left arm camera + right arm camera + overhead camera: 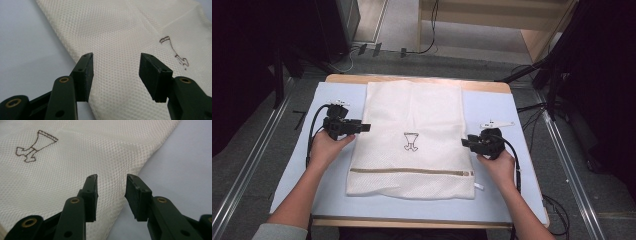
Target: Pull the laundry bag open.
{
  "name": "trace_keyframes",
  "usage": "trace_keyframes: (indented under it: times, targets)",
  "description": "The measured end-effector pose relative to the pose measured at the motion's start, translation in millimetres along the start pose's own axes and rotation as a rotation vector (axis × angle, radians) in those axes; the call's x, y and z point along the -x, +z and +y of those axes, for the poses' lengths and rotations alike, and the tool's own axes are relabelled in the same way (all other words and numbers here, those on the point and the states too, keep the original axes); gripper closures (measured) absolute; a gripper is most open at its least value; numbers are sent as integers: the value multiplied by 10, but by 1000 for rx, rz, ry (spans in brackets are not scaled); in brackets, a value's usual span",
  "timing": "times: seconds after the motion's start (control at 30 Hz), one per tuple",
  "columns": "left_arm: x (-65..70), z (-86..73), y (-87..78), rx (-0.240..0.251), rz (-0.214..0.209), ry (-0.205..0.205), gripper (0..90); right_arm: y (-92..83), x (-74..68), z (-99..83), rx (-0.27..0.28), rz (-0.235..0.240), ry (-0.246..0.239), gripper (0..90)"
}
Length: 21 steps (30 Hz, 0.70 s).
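Mesh bag (412, 137) flat on table (497, 195). Left gripper (362, 128) at bag's left edge, right gripper (466, 142) at right edge. Both wide apart, holding nothing. Looks just let go. Next: pick new grip spot.

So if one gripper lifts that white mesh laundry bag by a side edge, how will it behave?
Probably floppy: the mesh laundry bag lies flat on the table with soft creases, so it should drape and sag from the pinch. Likely light, since it looks thin and empty. The zipper end may hang a little lower. The open weave should give the left gripper some grip.
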<state>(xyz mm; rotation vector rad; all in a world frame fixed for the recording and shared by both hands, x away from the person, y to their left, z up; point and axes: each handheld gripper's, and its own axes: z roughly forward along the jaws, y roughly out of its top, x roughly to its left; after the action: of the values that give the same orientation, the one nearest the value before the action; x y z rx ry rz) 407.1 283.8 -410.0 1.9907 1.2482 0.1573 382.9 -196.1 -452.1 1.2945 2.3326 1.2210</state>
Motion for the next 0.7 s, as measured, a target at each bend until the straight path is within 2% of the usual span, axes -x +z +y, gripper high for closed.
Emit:
trace_keyframes:
  times: [0.13,0.2,0.23,0.33,0.37,0.4,0.43,0.5,0.53,0.63,0.67,0.7]
  targets:
    - [146,-4,-85,14,-44,3,471,-132,-76,-74,-3,26,-21,654]
    - [179,-6,-97,13,-45,13,473,-187,-112,-108,4,34,-22,670]
    - [262,-16,-111,13,-48,30,477,-210,-128,-123,7,36,-28,677]
    - [338,-25,-110,9,-58,47,499,-269,-180,-175,4,44,-35,712]
    - [423,-31,-102,3,-63,72,509,-283,-199,-191,-2,45,-35,719]
    - [423,-31,-102,3,-63,72,517,-283,-199,-191,-2,45,-35,719]
    - [508,-36,-93,-2,-71,87,528,-311,-227,-227,-11,48,-37,743]
    - [579,-44,-80,-9,-89,97,541,-328,-248,-259,-17,51,-38,756]
    - [579,-44,-80,-9,-89,97,557,-328,-248,-259,-17,51,-38,756]
    - [721,-65,-52,-19,-128,117,646,-369,-278,-330,-35,59,-31,808]
    - [721,-65,-52,-19,-128,117,687,-369,-278,-330,-35,59,-31,808]
    - [793,-69,-36,-10,-153,127,737,-381,-286,-371,-51,62,-30,855]
